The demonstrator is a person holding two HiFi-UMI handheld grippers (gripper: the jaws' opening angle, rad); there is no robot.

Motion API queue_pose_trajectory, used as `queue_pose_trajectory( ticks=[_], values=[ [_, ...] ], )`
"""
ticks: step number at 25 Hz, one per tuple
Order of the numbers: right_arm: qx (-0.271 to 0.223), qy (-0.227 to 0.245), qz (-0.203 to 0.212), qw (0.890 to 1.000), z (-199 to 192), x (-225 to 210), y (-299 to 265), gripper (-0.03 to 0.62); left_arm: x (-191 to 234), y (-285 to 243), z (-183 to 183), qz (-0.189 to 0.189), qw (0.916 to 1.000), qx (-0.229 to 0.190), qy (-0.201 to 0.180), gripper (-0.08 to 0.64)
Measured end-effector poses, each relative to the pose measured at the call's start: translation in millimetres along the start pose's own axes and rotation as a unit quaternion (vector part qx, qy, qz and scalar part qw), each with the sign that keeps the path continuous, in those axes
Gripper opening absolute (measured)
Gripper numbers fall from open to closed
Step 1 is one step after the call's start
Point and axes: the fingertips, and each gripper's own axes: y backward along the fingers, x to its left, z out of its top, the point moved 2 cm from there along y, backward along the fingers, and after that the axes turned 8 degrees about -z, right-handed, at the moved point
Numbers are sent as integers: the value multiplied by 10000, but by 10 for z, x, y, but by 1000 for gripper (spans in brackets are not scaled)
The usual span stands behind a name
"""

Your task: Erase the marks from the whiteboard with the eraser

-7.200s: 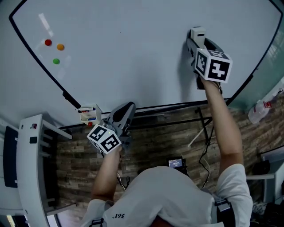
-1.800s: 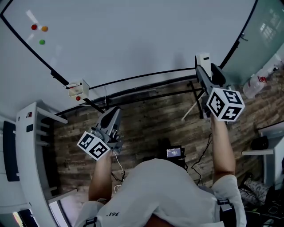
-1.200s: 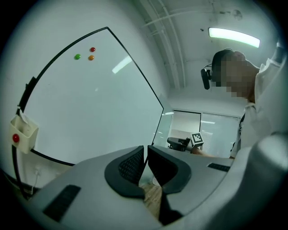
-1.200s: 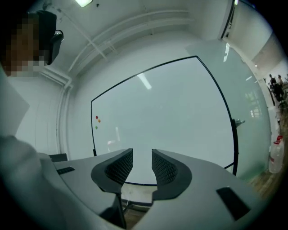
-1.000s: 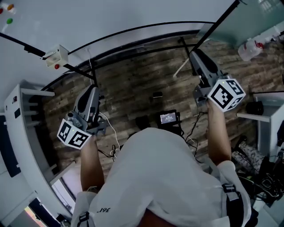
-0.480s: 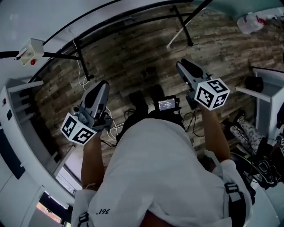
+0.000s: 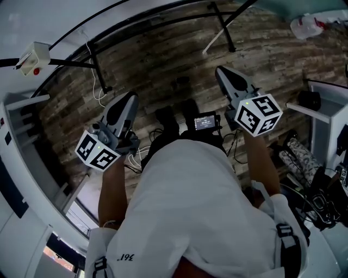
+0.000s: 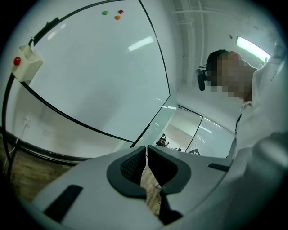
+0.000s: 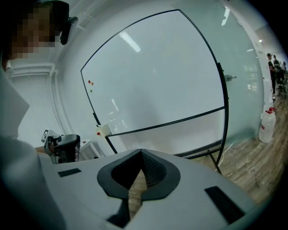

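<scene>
At the upper left of the head view, the whiteboard (image 7: 54, 16) recedes to a pale wedge, and a small white box (image 7: 33, 56) with a red dot hangs at its lower corner. Seconds earlier the board filled that view while the right gripper pressed the eraser against it. Now the person stands back over the wood plank floor (image 7: 163, 59), with both tools dropped to waist level.

The left gripper (image 7: 126, 100) sits at left centre of the head view. Its own view shows its jaws drawn together with nothing between them.

A small lit screen (image 7: 205, 121) glows at the person's waist between the two tools.

The right gripper (image 7: 224, 73), right of centre, held its jaws partly apart a second ago. They have since snapped closed, pad tips meeting on empty air in its own view. A plastic jug (image 7: 307, 24) stands on the floor at the far upper right.

The right gripper view shows the whole board standing well away. Its surface is bare except for three coloured magnets (image 9: 90, 85) near its upper left, and no marks can be made out.

The eraser is in neither gripper and cannot be picked out in any present view. Where it was set down cannot be told from here. With the board reading clean and both tools lowered and closed empty, the erasing looks finished and the person appears to be standing down.
</scene>
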Motion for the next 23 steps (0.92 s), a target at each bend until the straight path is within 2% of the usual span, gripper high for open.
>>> queue_pose_trajectory(
  ticks=[12,23],
  values=[
    [-93,430,-226,9988,145,41,153,24,-72,-63,-70,-167,9999,10,46,17],
    [-214,680,-158,9973,236,27,87,23,-58,-97,-99,-180,9998,28,-38,17]
  ],
)
